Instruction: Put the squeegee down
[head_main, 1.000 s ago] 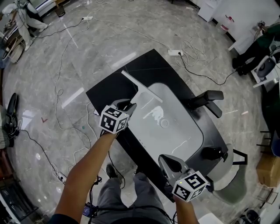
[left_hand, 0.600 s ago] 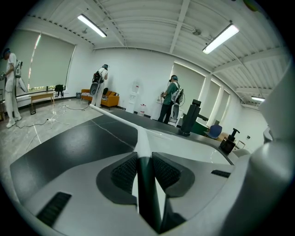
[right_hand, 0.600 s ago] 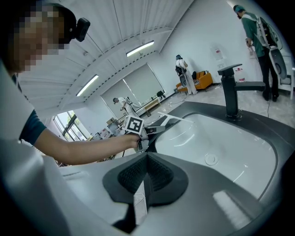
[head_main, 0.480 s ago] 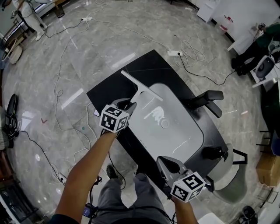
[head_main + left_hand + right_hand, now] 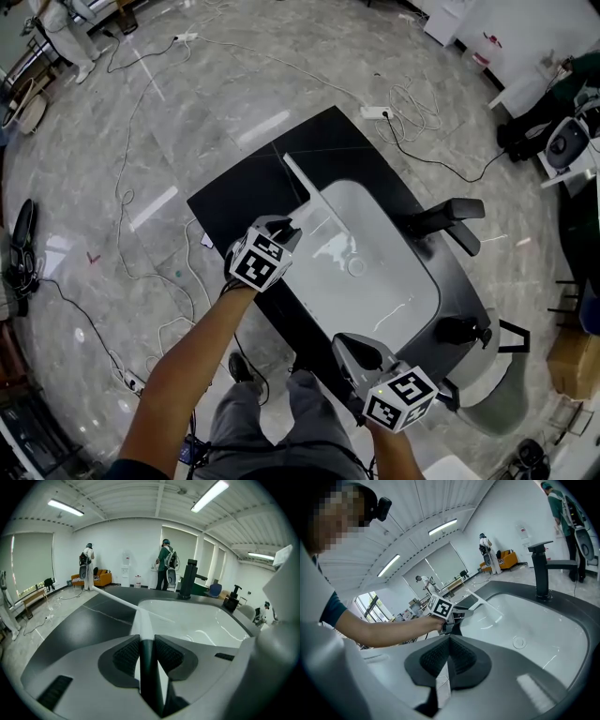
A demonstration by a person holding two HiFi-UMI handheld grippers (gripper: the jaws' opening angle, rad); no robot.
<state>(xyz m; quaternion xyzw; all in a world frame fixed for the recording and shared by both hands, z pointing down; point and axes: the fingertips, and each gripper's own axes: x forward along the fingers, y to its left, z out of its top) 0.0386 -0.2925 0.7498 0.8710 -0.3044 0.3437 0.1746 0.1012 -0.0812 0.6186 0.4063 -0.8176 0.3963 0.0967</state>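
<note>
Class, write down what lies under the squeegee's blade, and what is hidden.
Under the squeegee blade: the black countertop and the white basin rim. Whether it touches them is unclear. The fingers of the left gripper cover the handle's end.

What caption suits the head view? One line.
Left claw grips the squeegee at the sink rim; right claw shut nearby.

White squeegee [image 5: 298, 178], handle clamped in left tongs [image 5: 290, 226]
</note>
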